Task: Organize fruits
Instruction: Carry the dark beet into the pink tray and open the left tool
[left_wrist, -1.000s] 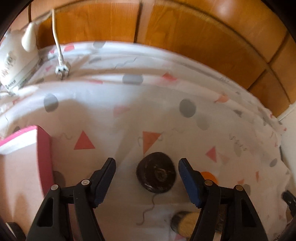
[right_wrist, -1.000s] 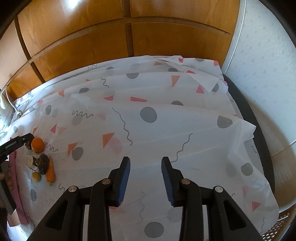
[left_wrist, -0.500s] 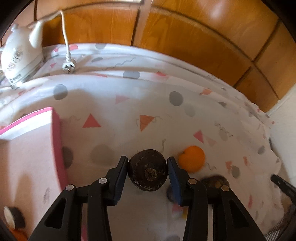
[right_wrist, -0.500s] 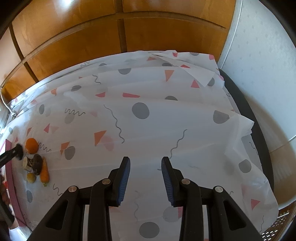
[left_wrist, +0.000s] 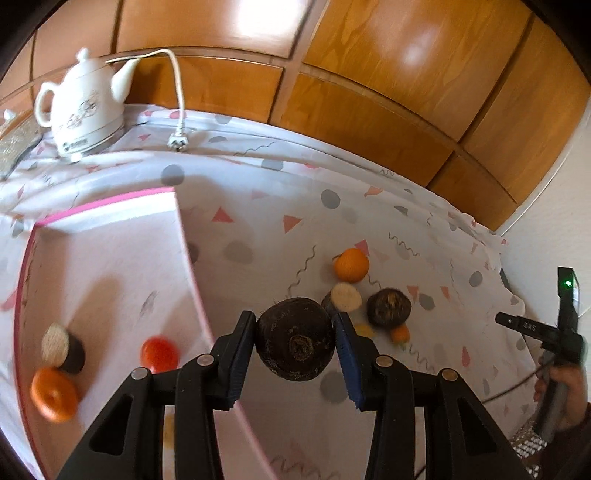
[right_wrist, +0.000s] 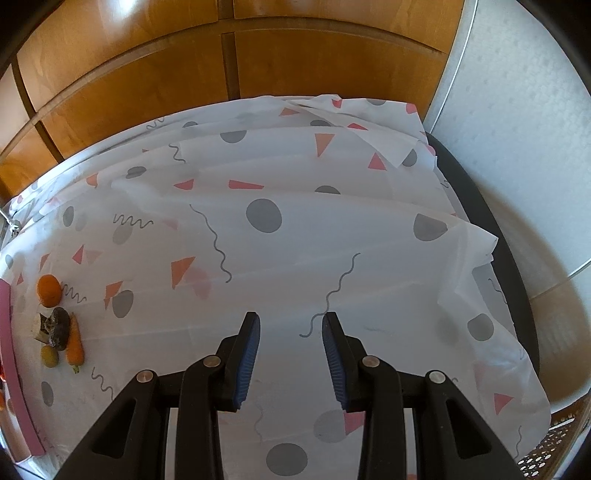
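Left gripper (left_wrist: 295, 328) grips beet (left_wrist: 295, 339) – right view lacks

**No legible writing in either view**

The white teapot (left_wrist: 83, 110) carries a dark printed mark low on its side and a faint drawn pattern higher up, both too blurred to read. The black gripper (left_wrist: 532, 328) held in the person's hand at the right edge of the left wrist view bears small pale characters that cannot be made out. The right wrist view shows no lettering.
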